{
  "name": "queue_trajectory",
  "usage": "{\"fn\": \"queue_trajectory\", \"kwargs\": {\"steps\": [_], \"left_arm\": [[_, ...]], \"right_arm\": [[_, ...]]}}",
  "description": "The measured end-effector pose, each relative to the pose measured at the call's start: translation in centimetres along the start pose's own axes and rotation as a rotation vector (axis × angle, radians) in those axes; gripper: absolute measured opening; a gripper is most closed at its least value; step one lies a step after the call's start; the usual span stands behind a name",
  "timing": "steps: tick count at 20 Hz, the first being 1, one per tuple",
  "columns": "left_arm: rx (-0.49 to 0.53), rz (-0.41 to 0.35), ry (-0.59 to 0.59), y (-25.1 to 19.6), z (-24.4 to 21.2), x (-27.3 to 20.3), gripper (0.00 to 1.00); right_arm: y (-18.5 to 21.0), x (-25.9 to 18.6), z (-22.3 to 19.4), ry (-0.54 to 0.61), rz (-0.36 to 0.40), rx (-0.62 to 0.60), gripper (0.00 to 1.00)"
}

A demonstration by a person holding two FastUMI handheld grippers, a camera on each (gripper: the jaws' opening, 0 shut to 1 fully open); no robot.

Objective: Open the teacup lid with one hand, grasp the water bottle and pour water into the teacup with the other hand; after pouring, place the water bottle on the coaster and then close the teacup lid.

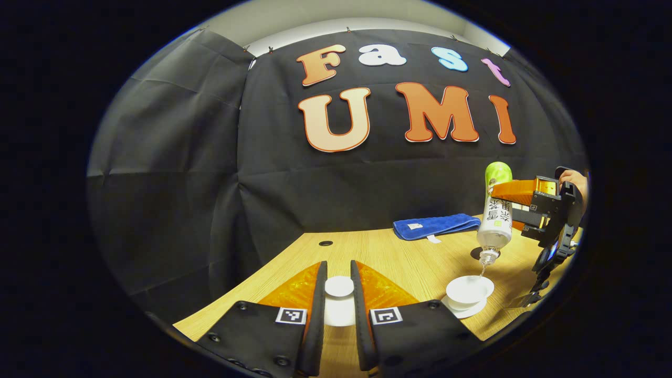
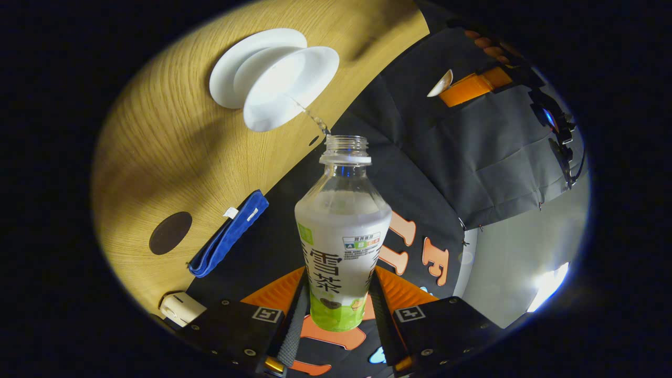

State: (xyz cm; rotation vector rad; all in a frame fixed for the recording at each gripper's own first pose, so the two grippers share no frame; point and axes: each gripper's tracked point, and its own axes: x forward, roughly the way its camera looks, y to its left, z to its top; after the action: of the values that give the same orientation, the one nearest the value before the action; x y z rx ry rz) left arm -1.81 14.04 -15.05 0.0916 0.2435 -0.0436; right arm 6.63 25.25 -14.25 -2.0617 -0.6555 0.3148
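In the left gripper view, your left gripper [image 1: 339,294] pinched the lid [image 1: 339,287], a smooth white disc with a round knob, between both fingers above the pale wood-grain table [image 1: 378,252]. At about 3 o'clock from it sat the cup [image 1: 469,289], a glossy white flared bowl on a white saucer [image 1: 462,310]. Over the cup, at about 1 o'clock, your right gripper [image 1: 504,197] clamped the bottle [image 1: 495,220], tipped mouth-down, and a thin stream fell from its neck into the cup. A hand [image 1: 575,181] showed behind that gripper. A folded blue cloth [image 1: 436,226], soft and nappy, lay at the table's far edge, and a dark round coaster [image 1: 479,254] peeked out just behind the bottle's neck.

In the right gripper view, your right gripper [image 2: 340,304] pressed both fingers on the bottle's [image 2: 342,231] labelled body. The bottle was clear ribbed plastic with an open threaded mouth; it looked partly full, though the label hid the level. The stream ran toward 11 o'clock into the cup [image 2: 291,86] on its saucer [image 2: 231,68]. The flat coaster [image 2: 170,232] lay at 9 o'clock, the cloth [image 2: 229,234] beside it. At 1 o'clock, the left gripper [image 2: 446,84] carried the lid [image 2: 441,84].
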Motion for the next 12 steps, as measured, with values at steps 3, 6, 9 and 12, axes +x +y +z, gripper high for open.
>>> {"fn": "queue_trajectory", "kwargs": {"steps": [3,6,9,12], "left_arm": [[-0.004,-0.011,-0.003,-0.4,0.2,0.2,0.3],[0.002,-0.013,-0.007,-0.8,0.3,0.2,0.3],[0.007,-0.019,-0.007,-1.3,0.5,0.3,0.3],[0.004,-0.021,-0.017,-1.7,0.8,0.2,0.3]], "right_arm": [[0.3,-0.4,0.1,-0.005,0.006,0.005,0.64],[0.6,-0.4,1.0,-0.02,0.014,0.012,0.64],[1.2,-0.9,1.8,-0.036,0.027,0.036,0.67],[2.7,-1.1,1.8,-0.014,0.074,0.147,0.64]]}}
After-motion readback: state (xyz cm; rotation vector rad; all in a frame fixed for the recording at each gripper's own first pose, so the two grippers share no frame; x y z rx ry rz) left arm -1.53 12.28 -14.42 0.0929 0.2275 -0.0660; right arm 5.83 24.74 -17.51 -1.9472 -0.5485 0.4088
